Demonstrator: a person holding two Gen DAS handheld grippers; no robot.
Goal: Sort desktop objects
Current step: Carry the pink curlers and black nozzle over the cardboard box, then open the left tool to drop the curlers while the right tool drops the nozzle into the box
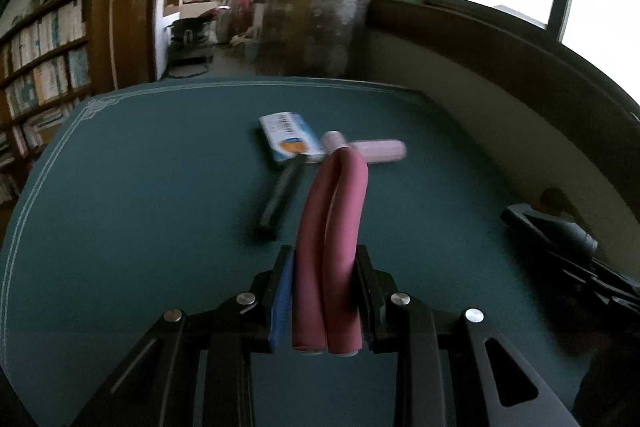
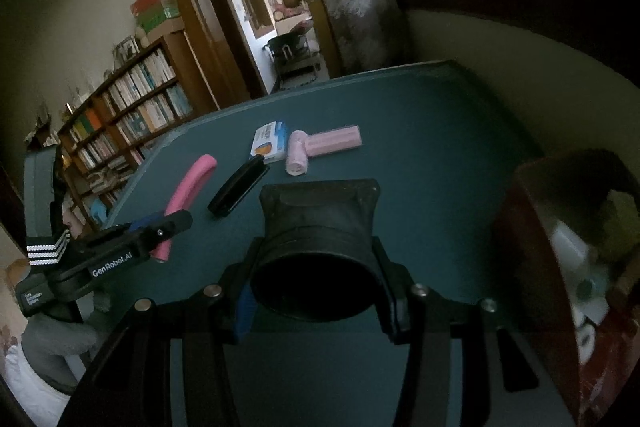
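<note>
Over the teal desk mat (image 1: 140, 187) – bookshelf (image 2: 132, 107) behind – left gripper (image 1: 325, 267) clamps a folded pink foam tube (image 1: 336, 211), right gripper (image 2: 320, 267) a black cylinder (image 2: 316, 227).

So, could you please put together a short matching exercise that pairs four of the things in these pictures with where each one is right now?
Things:
1. pink foam tube
2. black round case
3. blue and white box
4. pale pink T-shaped device

Places:
A. lying on the green tabletop, right of the box
B. held in the right tongs
C. held, bent double, in the left tongs
D. lying on the tabletop beside a black bar

Pairs: 1-C, 2-B, 3-D, 4-A
</note>
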